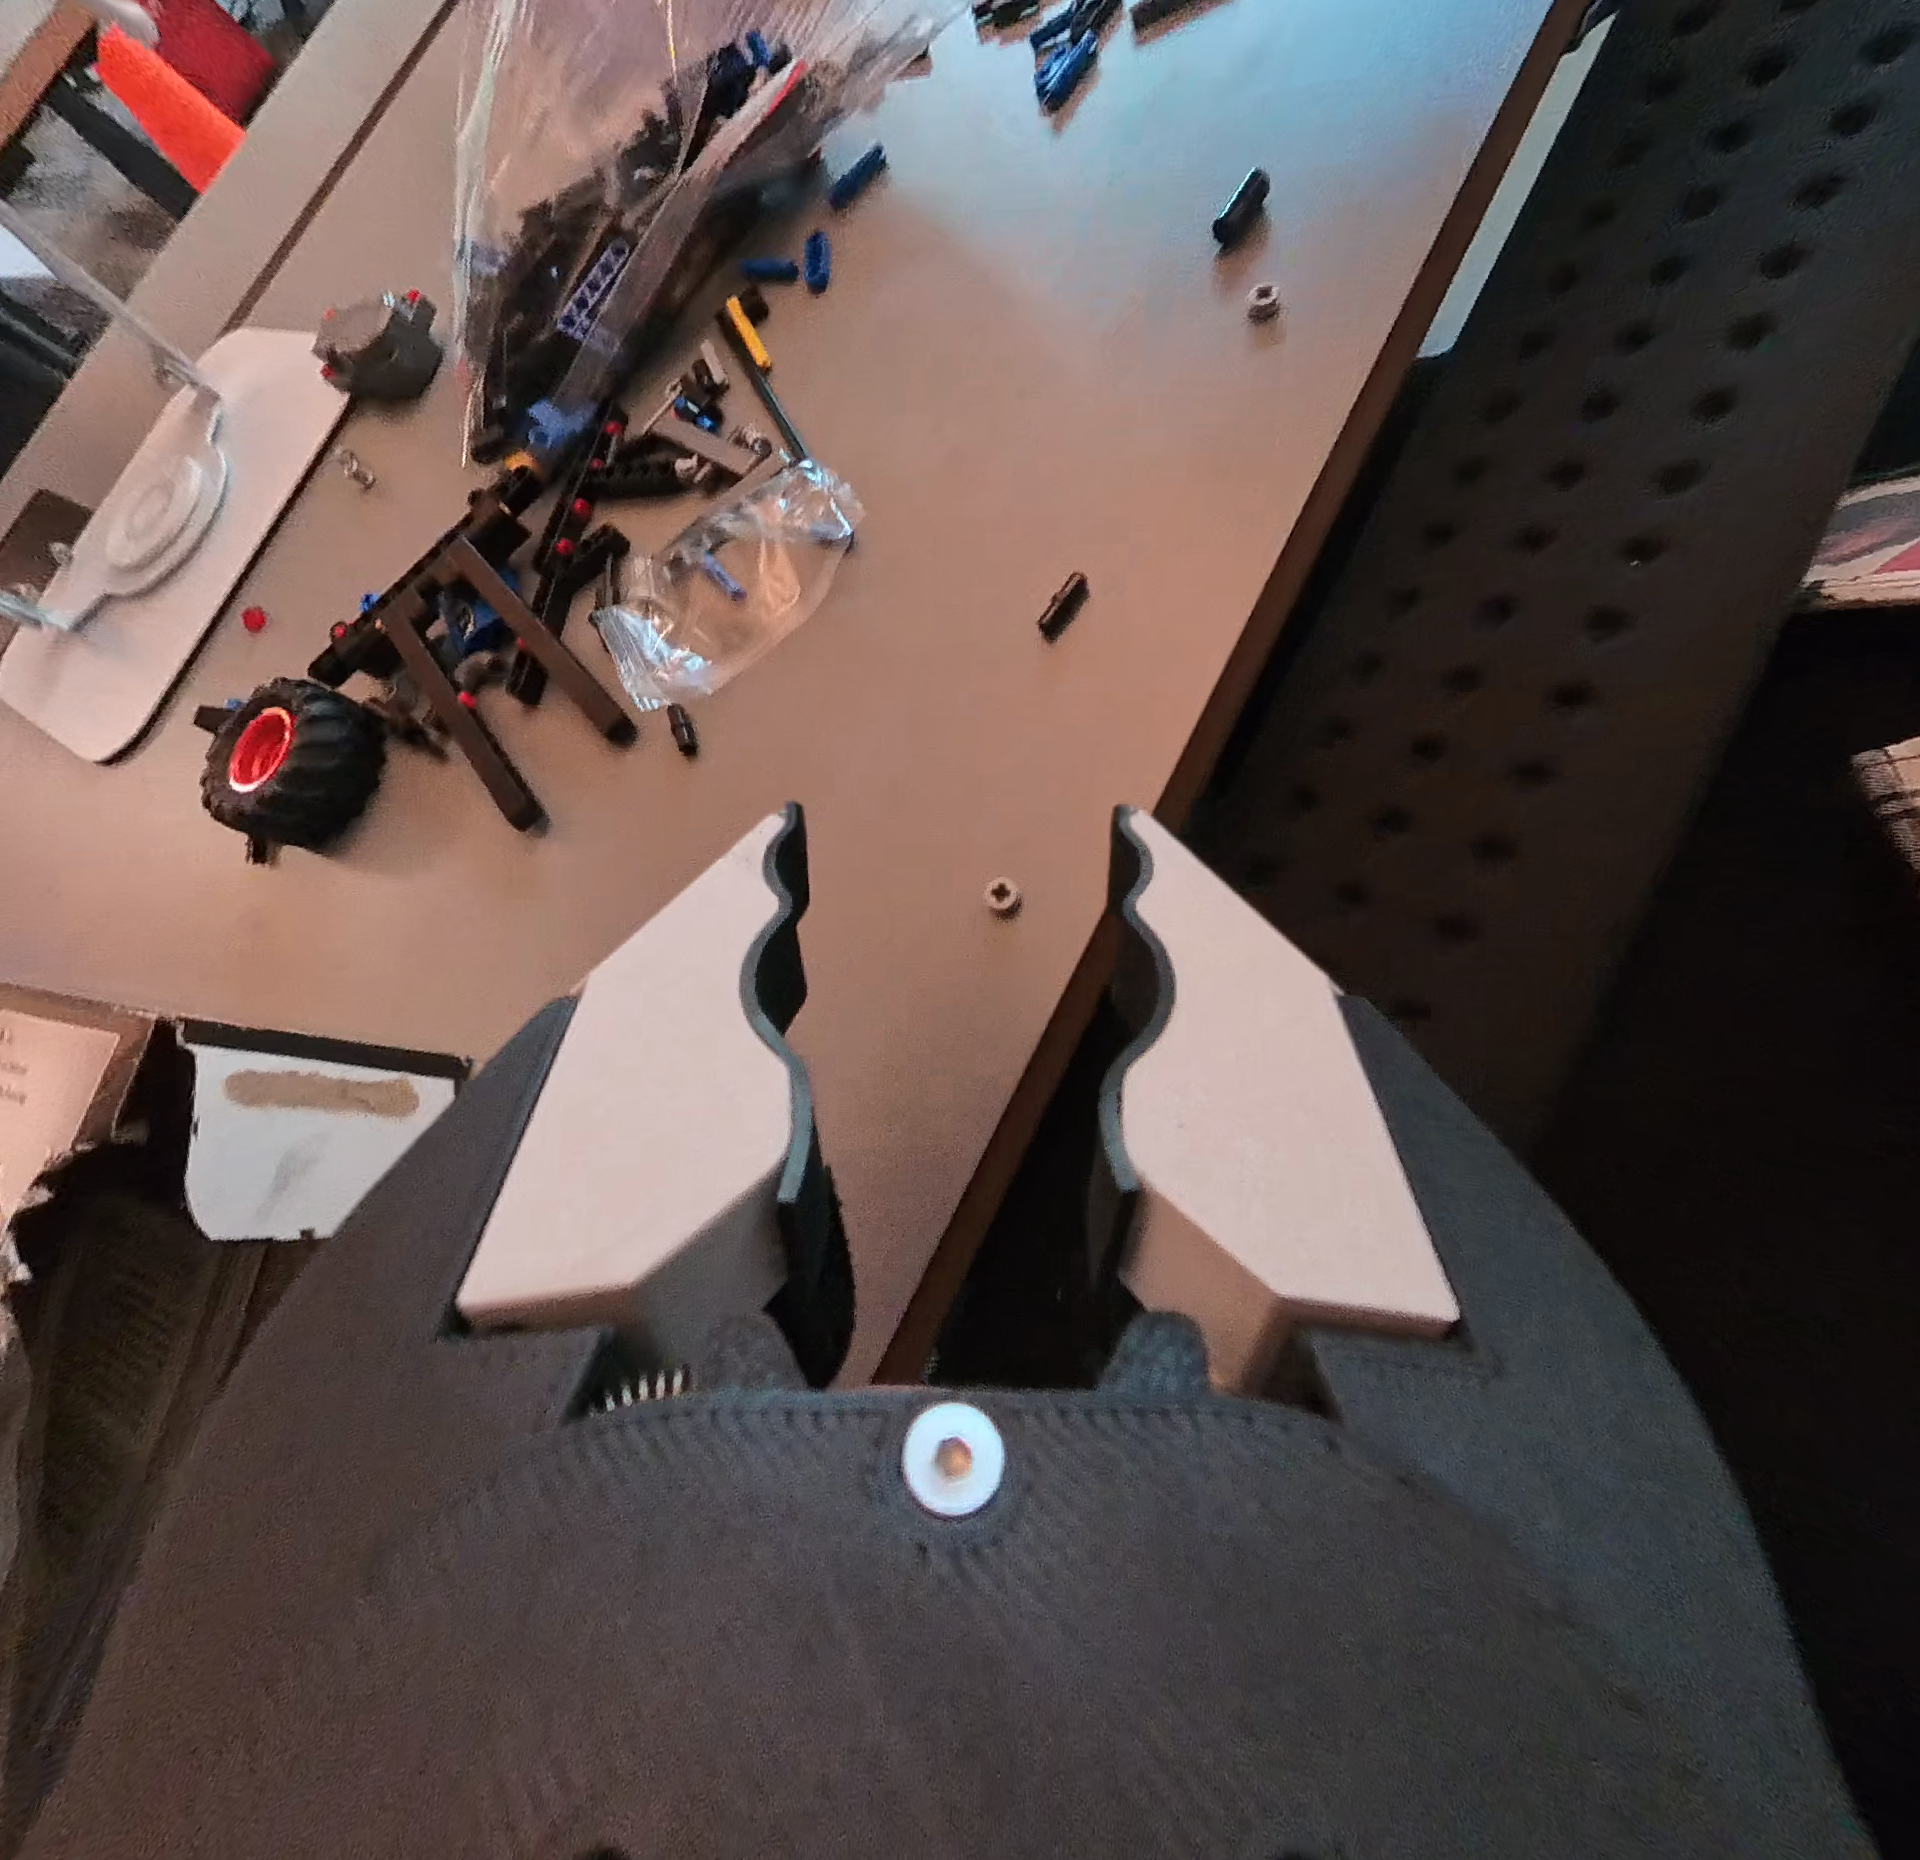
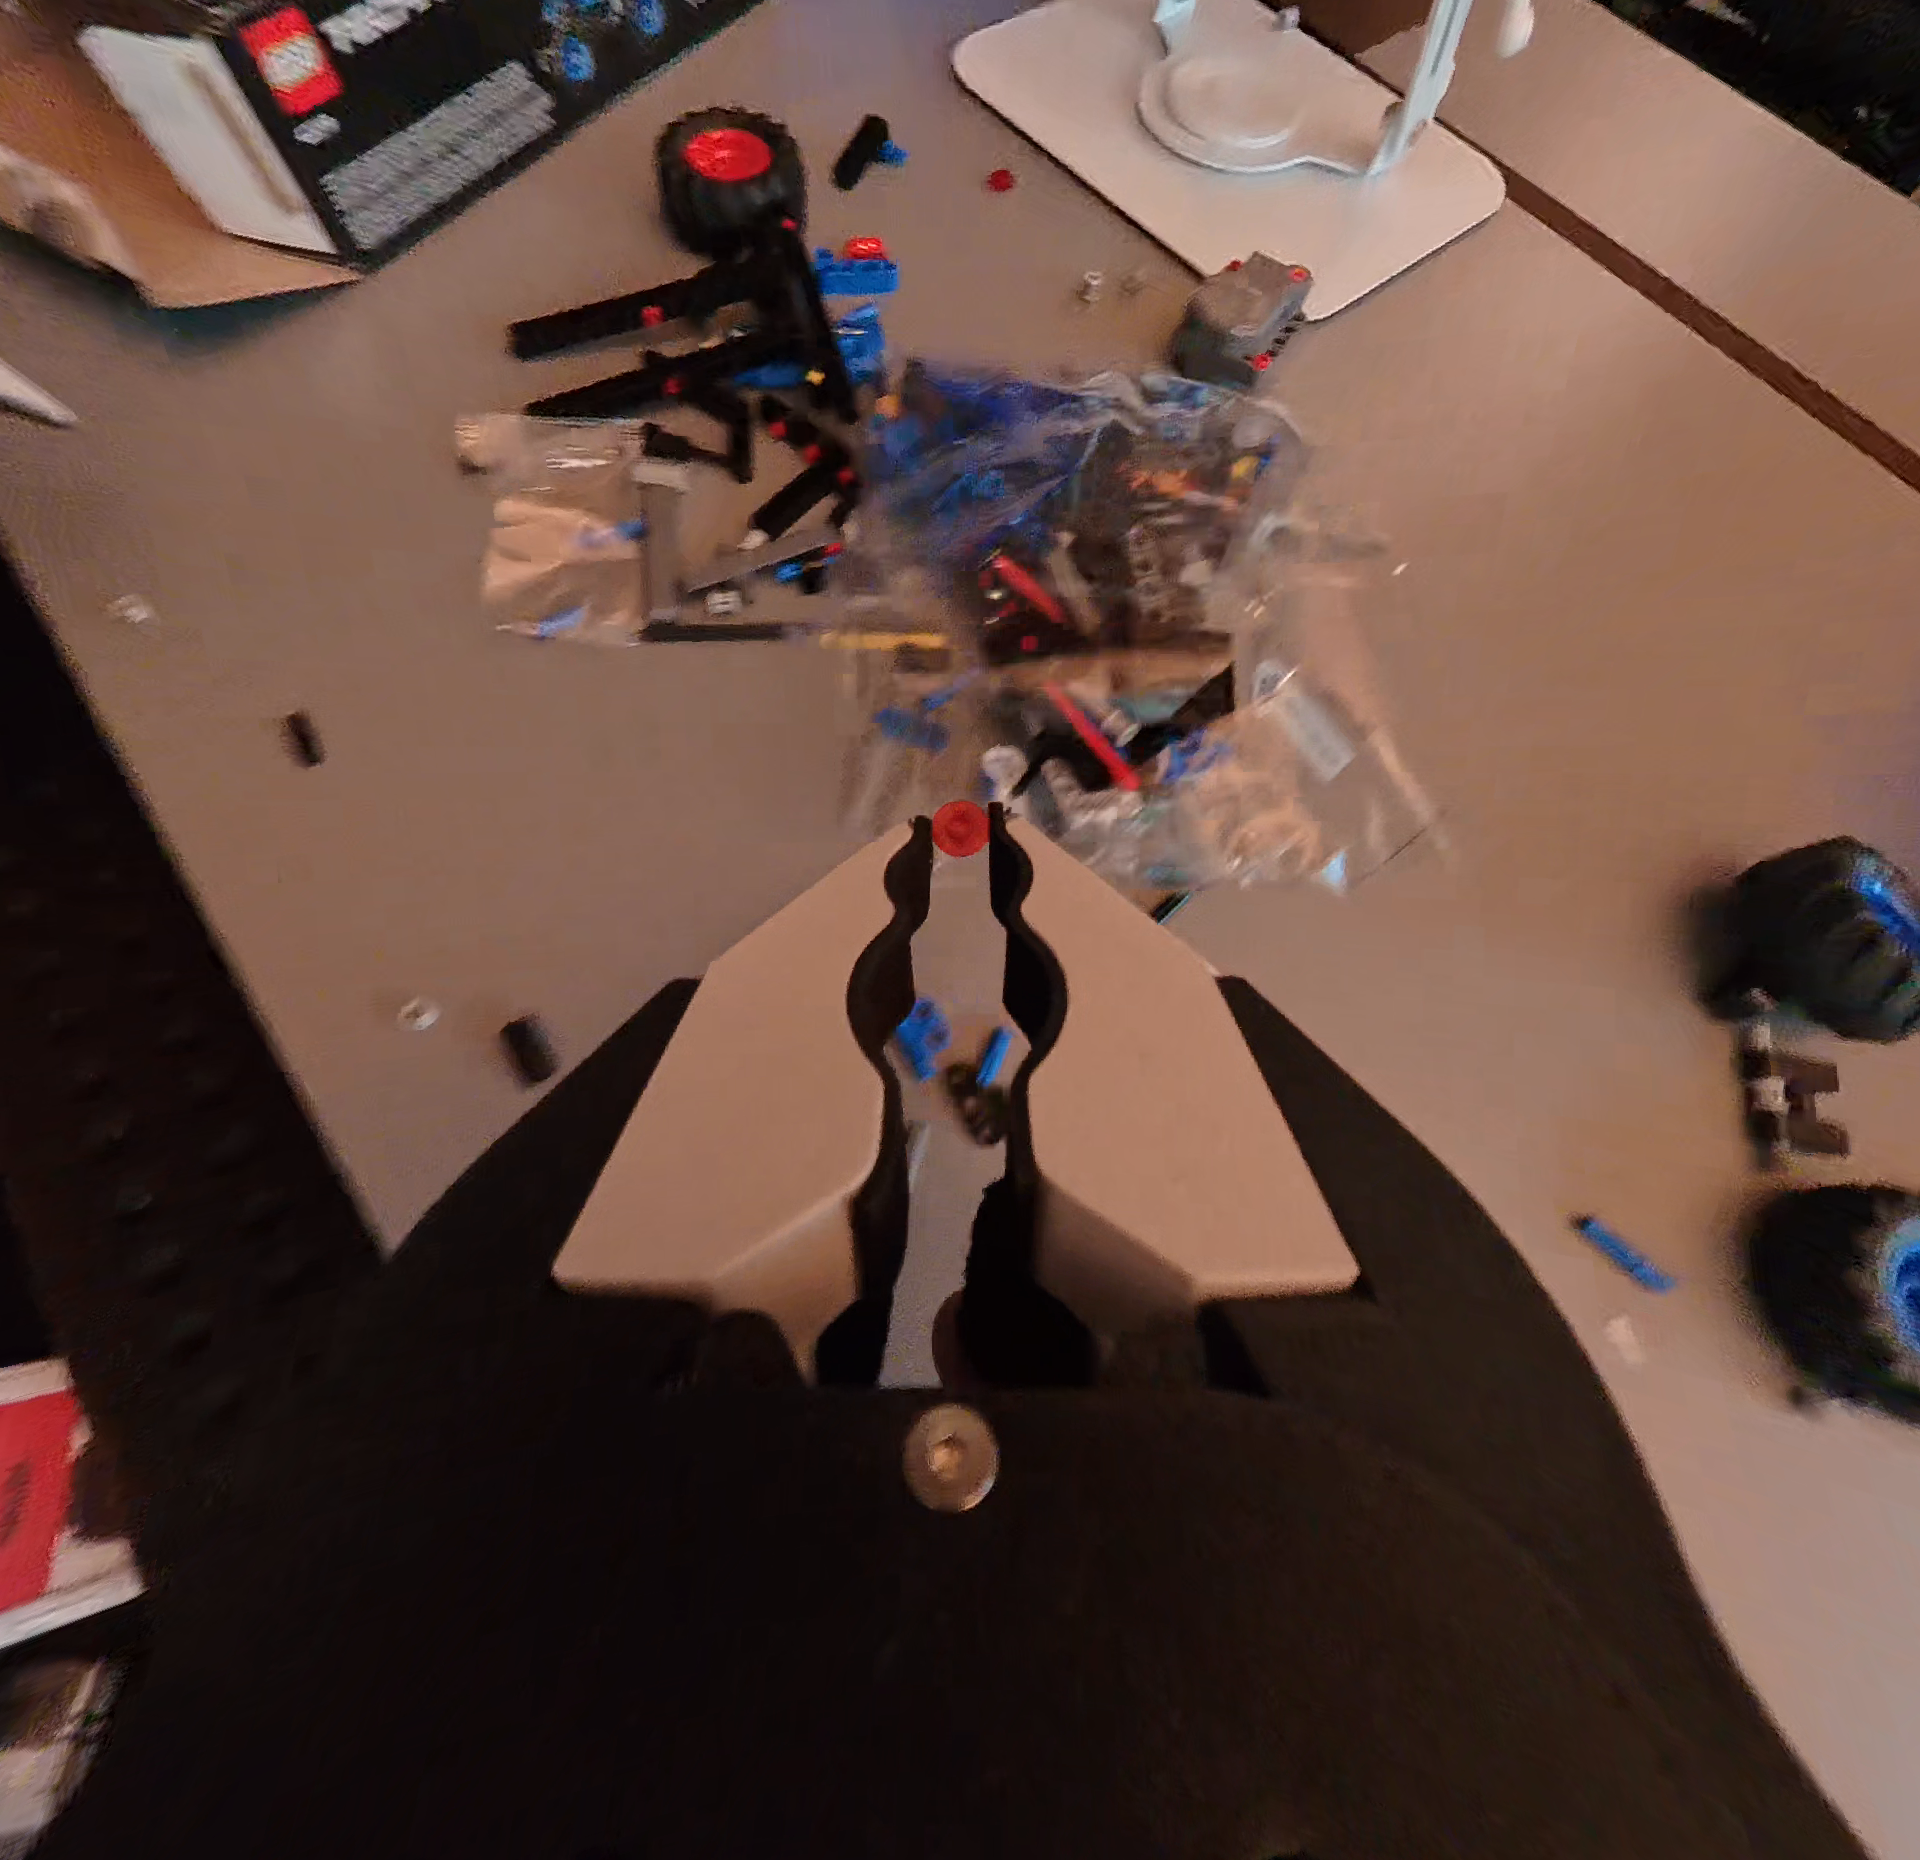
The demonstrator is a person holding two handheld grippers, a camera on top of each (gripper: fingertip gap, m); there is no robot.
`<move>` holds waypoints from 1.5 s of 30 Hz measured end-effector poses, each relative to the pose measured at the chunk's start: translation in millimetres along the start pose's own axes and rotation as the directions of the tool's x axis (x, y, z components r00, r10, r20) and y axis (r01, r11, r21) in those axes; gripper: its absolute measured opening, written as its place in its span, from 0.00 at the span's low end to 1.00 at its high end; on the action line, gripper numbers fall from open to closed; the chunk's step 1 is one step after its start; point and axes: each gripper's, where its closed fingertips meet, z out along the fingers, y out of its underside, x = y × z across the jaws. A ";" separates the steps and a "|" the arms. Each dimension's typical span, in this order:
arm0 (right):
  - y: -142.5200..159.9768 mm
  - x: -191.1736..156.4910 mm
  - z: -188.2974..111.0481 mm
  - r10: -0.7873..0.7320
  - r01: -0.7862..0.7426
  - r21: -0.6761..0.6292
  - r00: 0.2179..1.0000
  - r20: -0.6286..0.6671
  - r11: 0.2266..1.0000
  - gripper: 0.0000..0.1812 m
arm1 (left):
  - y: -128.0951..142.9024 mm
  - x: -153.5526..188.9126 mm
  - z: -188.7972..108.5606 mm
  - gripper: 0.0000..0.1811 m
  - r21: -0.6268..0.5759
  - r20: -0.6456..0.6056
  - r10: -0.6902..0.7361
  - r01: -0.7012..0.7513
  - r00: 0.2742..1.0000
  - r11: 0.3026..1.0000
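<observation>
Pinching a red stud (image 2: 958,829), right gripper (image 2: 956,823) over parts bag (image 2: 1164,584), left gripper (image 1: 956,823) jaws spread

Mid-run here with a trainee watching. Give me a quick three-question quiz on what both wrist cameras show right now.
1. True or false: the left gripper is holding a piece.
2. What sits pinched at the tips of the right gripper? A) blue pin B) small red round piece C) grey bush
3. What colour is the hub of the black wheel beside the half-built black frame?

Key: 1 false, its jaws stand apart and empty above the table; 2 B; 3 red.
</observation>
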 end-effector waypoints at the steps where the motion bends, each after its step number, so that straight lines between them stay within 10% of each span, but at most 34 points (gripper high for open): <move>1: -0.6 7.4 11.8 0.004 -0.004 -0.025 1.000 0.009 1.000 0.09 | 2.1 -0.3 1.1 0.31 -0.006 -0.005 -0.012 0.012 1.000 1.000; 18: 28.9 -36.9 -25.8 0.015 -0.018 0.059 0.999 0.038 0.998 0.11 | 28.3 11.1 16.0 0.02 -0.160 -0.143 -0.065 0.042 0.988 0.986; 35: 46.4 -65.5 -29.0 -0.029 0.025 0.033 0.992 0.120 0.999 0.14 | -8.2 10.5 44.3 0.08 -0.122 -0.153 0.025 -0.044 0.988 0.992; 45: 67.6 -136.9 22.3 -0.116 0.165 -0.128 0.940 0.322 0.978 0.11 | -18.3 21.3 67.7 0.02 -0.130 -0.221 0.057 -0.087 0.974 0.988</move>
